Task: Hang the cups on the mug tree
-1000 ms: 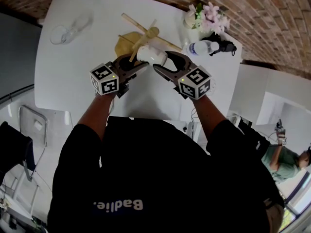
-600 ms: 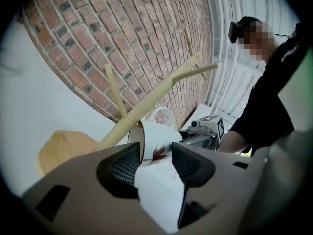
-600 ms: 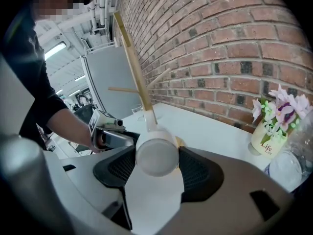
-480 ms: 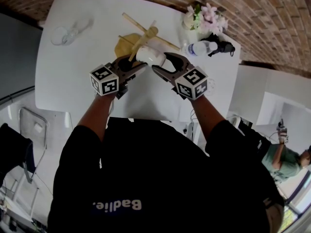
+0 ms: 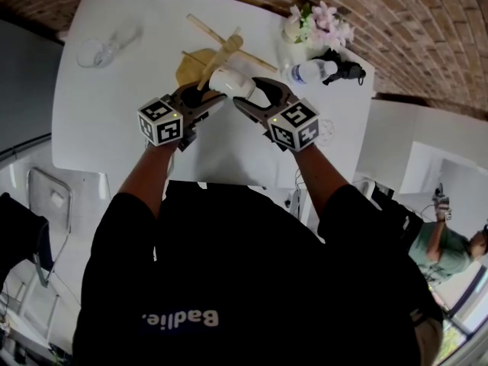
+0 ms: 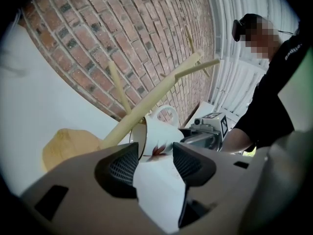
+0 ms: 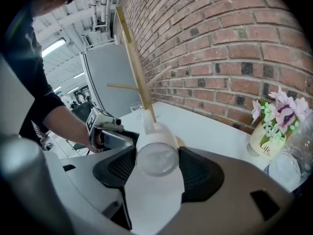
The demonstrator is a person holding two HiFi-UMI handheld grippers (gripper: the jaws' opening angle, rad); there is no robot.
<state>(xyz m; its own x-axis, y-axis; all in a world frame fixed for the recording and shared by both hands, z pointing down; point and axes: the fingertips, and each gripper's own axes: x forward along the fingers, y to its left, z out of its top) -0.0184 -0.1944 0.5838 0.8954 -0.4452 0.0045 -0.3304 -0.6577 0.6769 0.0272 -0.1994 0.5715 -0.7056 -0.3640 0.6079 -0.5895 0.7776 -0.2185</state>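
A white cup [image 5: 231,84] with a red leaf print [image 6: 156,137] lies on its side in the air against the wooden mug tree [image 5: 221,52]. Its mouth faces the tree's stem [image 6: 146,102] and its handle points up. My right gripper [image 7: 156,168] is shut on the cup's base [image 7: 156,155], with a pad pressing on each side. My left gripper [image 6: 155,158] is just in front of the cup's rim. Its jaws are opening and the pads [image 6: 122,168] do not touch the cup. In the head view both grippers [image 5: 210,101] [image 5: 252,94] meet at the cup.
The tree's round wooden base [image 5: 191,65] stands on the white table [image 5: 114,120]. A clear glass [image 5: 97,50] lies at the far left. A vase of pink flowers [image 5: 309,25], a water bottle [image 5: 309,71] and a black object [image 5: 347,69] sit at the far right by the brick wall.
Both grippers and the cup have shifted a little farther out, toward the mug tree. The right gripper has kept its hold on the cup.
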